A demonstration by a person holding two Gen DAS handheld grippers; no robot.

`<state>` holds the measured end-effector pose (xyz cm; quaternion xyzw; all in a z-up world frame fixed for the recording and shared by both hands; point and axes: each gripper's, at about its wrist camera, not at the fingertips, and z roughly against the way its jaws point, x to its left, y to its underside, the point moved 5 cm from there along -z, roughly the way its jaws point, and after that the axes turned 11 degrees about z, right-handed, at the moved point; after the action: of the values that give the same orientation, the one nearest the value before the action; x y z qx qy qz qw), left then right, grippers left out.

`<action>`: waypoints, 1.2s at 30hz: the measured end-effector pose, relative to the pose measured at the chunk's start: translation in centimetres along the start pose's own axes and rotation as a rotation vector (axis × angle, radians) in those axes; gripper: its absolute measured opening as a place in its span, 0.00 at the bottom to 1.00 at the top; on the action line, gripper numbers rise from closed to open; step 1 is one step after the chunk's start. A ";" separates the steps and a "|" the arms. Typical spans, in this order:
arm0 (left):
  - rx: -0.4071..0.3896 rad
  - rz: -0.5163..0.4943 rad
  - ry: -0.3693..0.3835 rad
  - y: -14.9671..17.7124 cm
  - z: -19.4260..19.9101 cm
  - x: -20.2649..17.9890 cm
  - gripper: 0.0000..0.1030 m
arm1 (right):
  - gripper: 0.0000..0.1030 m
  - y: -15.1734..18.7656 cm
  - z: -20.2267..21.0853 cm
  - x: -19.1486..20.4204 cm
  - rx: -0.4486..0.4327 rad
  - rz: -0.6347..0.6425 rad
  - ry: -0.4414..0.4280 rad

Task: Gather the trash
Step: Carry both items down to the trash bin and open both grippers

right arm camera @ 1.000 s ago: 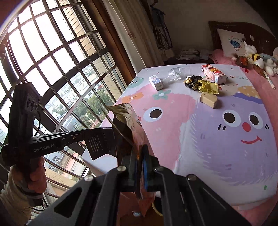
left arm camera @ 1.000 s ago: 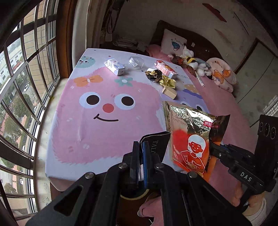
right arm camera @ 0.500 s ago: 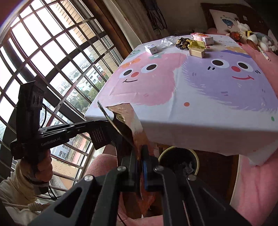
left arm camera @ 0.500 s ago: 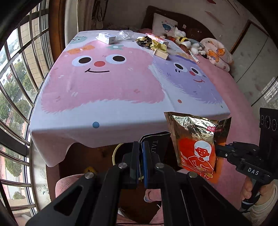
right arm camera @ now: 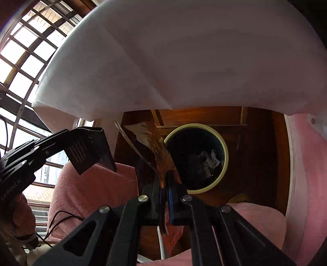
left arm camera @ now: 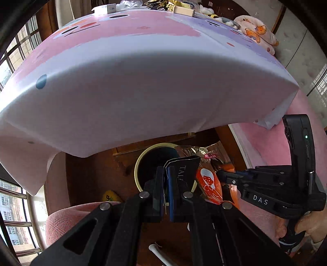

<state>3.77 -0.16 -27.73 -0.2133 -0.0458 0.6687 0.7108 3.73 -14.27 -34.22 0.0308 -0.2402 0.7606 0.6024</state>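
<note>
Risk of missing the bin [right arm camera: 196, 158] if let go too soon: orange foil snack bag [left arm camera: 210, 184] light and flat, wide compared w/ the round opening, so can flutter, catch on the pale rim and slide to the wooden floor beside it. Same danger for the black packet [left arm camera: 185, 171], thin and stiff, held only at one edge. Also possible to brush the hanging tablecloth [left arm camera: 143, 102] w/ bag top, since cloth edge hangs just above both tools; a tug there could drag more items off the table top. More trash [left arm camera: 161, 4] left up on the table, well apart from here, so task prob. not near finished. Right gripper [right arm camera: 164, 186] clamped tight on lower part of the snack bag, fingers pointing forward and down toward the bin, bag standing tilted up-left from the jaws, its upper part over the near-left rim. Left gripper [left arm camera: 166, 178] closed on the black packet, packet sticking up and right, just over near rim of the bin in left view. Both tools low, under table edge level, side by side, left one a bit further left of the bin in right view. Some crumpled paper already inside the bin.
</note>
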 end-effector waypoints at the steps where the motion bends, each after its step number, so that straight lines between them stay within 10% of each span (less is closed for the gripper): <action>1: 0.014 0.000 -0.005 0.2 -1.2 0.0 0.02 | 0.04 0.0 -1.0 -0.5 0.006 -0.021 0.003; 13: 0.166 0.045 -0.092 2.8 -16.4 2.0 0.02 | 0.05 0.5 -12.0 -7.3 0.070 -0.304 0.006; 24: 0.208 0.114 -0.103 2.3 -20.8 2.6 0.07 | 0.08 1.2 -16.5 -9.1 0.181 -0.277 0.079; 29: 0.210 0.157 -0.118 1.9 -21.0 3.5 0.56 | 0.34 1.9 -17.9 -9.5 0.223 -0.293 0.112; 36: 0.206 0.187 -0.143 1.9 -21.5 4.5 0.80 | 0.49 1.8 -18.1 -9.2 0.218 -0.262 0.139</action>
<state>10.01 -0.95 -48.91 -0.0943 -0.0074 0.7465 0.6587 8.90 -15.53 -53.87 0.0741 -0.1083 0.6976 0.7044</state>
